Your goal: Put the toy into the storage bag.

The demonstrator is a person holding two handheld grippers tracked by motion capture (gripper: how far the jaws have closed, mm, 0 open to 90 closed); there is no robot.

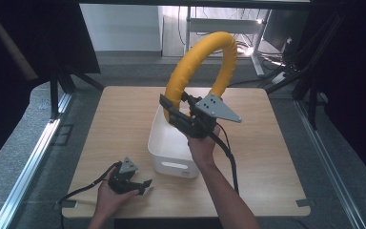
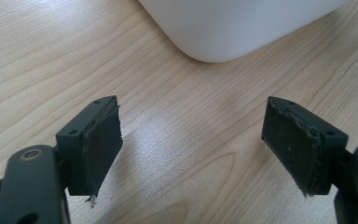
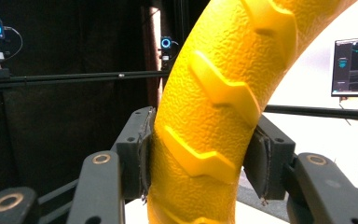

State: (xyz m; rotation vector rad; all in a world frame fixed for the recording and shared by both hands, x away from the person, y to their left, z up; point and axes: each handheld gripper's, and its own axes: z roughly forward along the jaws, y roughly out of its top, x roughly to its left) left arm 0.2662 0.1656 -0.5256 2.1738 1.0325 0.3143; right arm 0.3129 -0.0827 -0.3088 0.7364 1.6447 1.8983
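Observation:
A yellow ring with raised treads point(image 1: 209, 59) is held upright above the white bin point(image 1: 164, 143) in the high view. My right gripper point(image 1: 174, 112) is shut on the ring's lower left part. In the right gripper view its two pads press on either side of the yellow ring point(image 3: 209, 121). My left gripper point(image 1: 143, 186) rests low over the table near the front left edge, jaws open with nothing between them. In the left gripper view the open left gripper point(image 2: 196, 149) stands over bare wood, with a corner of the white bin point(image 2: 233, 28) just ahead.
The wooden table point(image 1: 119, 119) has bare room left and right of the bin. Black cables trail from both grippers toward the front edge. Dark curtains, stands and a lit monitor point(image 3: 354, 65) surround the table.

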